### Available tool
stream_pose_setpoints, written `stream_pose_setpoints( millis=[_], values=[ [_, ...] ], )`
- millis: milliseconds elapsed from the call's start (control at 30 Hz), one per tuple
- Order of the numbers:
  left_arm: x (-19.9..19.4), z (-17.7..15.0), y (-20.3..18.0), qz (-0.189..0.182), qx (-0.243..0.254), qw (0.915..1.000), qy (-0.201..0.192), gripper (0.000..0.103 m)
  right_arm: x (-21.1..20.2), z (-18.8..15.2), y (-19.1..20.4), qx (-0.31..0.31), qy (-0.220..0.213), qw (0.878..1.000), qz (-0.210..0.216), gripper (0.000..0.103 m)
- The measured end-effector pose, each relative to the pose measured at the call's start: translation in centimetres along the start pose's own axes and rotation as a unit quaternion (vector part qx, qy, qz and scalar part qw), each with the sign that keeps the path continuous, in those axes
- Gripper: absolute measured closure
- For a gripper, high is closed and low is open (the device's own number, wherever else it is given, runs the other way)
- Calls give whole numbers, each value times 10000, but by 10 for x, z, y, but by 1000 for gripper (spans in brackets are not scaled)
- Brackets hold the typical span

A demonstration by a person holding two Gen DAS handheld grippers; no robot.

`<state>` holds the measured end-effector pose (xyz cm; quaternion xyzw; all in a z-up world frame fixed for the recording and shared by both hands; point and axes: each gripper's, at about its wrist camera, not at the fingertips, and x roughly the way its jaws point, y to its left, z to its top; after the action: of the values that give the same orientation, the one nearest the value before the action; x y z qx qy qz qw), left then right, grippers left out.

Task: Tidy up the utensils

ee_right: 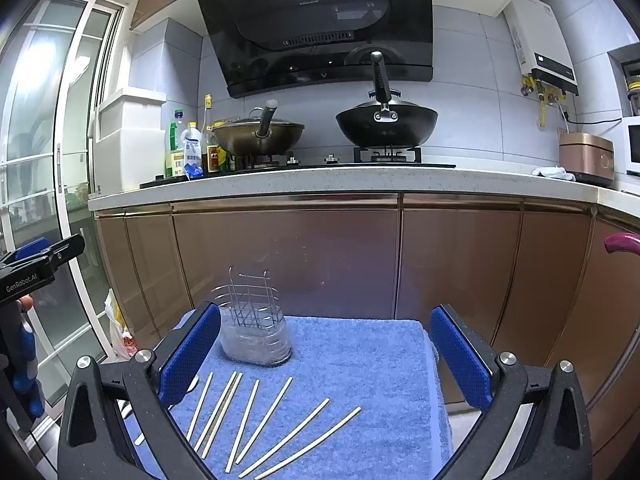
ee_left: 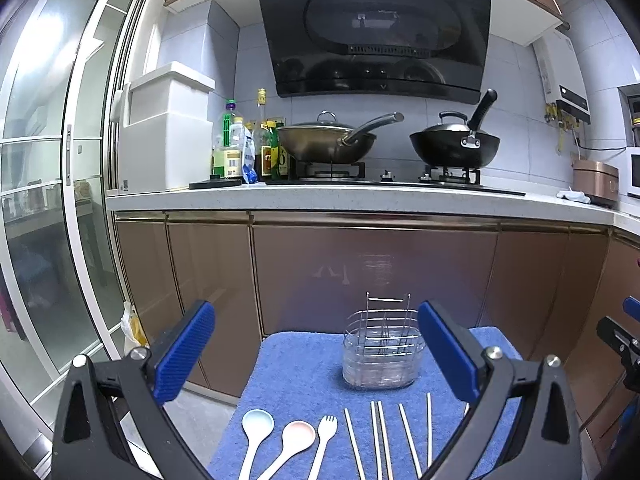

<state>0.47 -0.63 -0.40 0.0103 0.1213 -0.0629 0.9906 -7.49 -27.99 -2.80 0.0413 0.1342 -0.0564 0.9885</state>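
A wire utensil holder [ee_left: 383,354] in a clear base stands at the far side of a blue towel [ee_left: 304,376]; it also shows in the right wrist view [ee_right: 254,330]. Near the towel's front lie a light blue spoon [ee_left: 256,430], a pink spoon [ee_left: 294,440], a white fork [ee_left: 322,444] and several wooden chopsticks [ee_left: 380,440], which fan out in the right wrist view [ee_right: 260,420]. My left gripper [ee_left: 316,350] is open and empty above the utensils. My right gripper [ee_right: 326,354] is open and empty above the chopsticks.
The towel [ee_right: 360,360] covers a small stand in front of brown cabinets [ee_left: 360,264]. A counter [ee_left: 360,196] holds two woks [ee_left: 454,146], bottles [ee_left: 240,148] and a rice cooker [ee_left: 596,178]. A glass sliding door [ee_left: 52,200] is at left.
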Motion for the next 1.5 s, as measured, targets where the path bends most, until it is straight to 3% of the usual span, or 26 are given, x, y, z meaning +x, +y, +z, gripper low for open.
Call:
stream_pose_setpoints(
  millis=[267, 667, 1100, 1500],
  values=[
    [4, 1, 14, -21, -184, 9998, -112, 1, -3, 0, -1, -64, 26, 9999, -106, 0],
    [10, 1, 40, 278, -315, 9991, -100, 1, -1, 0, -6, -76, 64, 9999, -116, 3],
    [10, 1, 34, 335, -237, 9991, -92, 1, -3, 2, -6, -111, 5, 9999, -86, 5],
    [-15, 2, 21, 363, -8, 9991, -216, 1, -26, 2, -2, -115, -57, 9999, 57, 16]
  ],
)
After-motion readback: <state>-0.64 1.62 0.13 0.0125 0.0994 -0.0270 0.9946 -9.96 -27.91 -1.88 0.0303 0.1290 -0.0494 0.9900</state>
